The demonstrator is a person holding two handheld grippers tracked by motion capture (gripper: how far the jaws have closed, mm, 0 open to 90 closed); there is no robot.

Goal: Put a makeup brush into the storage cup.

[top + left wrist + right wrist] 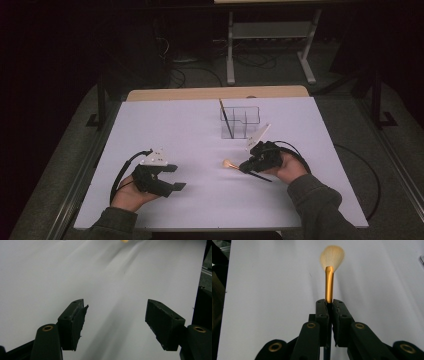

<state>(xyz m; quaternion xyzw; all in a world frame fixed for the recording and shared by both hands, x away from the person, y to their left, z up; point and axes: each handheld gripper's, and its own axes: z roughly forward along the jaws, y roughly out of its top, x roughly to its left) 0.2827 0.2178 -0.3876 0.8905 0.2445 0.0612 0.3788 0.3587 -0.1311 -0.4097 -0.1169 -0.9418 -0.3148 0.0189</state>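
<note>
Right claw (329, 305) clamps the gold-ferruled makeup brush (329, 277) just above the white worktop (200, 135), bristles pointing left toward the left claw (172, 176), which hangs wide open and empty, while a clear organizer (241, 121) behind holds another dark brush (225, 116).

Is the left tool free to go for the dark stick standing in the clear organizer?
Probably yes. The left tool is open and empty, and bare white table lies between it and the clear organizer holding the stick; the right tool sits off to the side.
</note>
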